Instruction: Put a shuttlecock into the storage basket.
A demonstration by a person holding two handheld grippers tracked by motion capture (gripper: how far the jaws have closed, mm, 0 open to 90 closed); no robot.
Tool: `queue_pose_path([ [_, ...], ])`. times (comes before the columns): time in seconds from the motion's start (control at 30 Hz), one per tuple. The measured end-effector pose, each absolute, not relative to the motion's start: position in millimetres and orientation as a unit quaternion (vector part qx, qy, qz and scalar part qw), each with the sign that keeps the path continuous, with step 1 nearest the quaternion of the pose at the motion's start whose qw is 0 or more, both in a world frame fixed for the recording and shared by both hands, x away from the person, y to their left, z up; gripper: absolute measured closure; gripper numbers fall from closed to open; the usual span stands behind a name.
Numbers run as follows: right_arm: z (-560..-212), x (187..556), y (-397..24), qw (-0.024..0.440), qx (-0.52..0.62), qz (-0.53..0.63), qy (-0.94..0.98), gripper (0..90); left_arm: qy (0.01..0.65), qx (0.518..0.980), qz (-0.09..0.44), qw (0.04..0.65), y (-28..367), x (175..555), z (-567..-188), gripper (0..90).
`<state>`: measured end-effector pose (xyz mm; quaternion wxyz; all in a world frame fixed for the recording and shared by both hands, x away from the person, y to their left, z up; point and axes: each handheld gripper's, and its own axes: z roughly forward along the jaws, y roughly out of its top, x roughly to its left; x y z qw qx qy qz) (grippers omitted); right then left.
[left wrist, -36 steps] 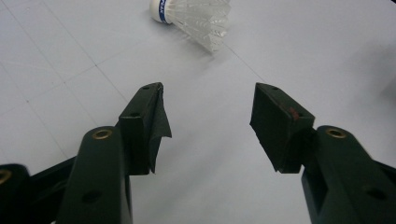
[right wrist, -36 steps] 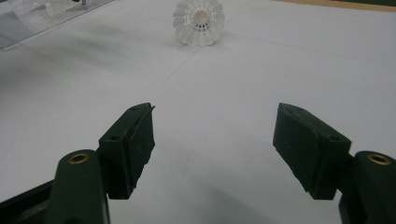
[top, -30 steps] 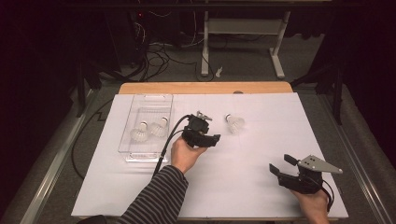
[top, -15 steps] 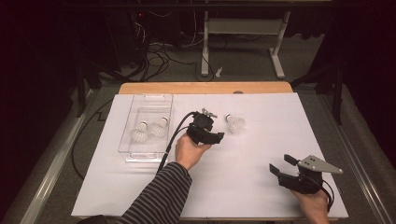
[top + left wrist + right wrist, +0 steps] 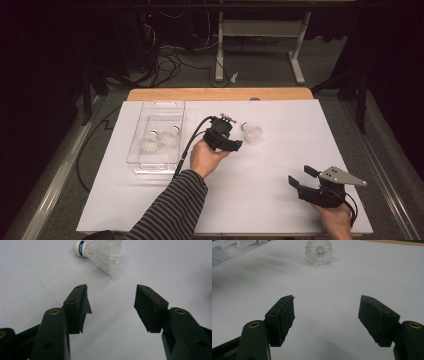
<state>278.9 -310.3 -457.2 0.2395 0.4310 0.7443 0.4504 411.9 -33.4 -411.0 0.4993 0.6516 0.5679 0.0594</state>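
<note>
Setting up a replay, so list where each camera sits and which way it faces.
High view: above the table, looking forward and down; striped sleeve, left gripper, right gripper.
Left gripper view: rides that gripper, open jaws facing the loose shuttlecock.
Right gripper view: low, open jaws facing it from afar.
Shared: that shuttlecock, white sheet.

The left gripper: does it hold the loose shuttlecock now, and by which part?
No. The left gripper is open and empty; the shuttlecock lies on the white sheet ahead of its fingers, untouched.
</note>
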Motion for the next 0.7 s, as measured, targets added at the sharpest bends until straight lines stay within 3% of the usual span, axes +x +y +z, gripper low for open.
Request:
queue_pose_path([
  [0.7,-457,279,-310,0.239,0.43,0.451,0.745,29.8,0.585,0.67,0.067,0.452,-53,434,-407,45.2],
])
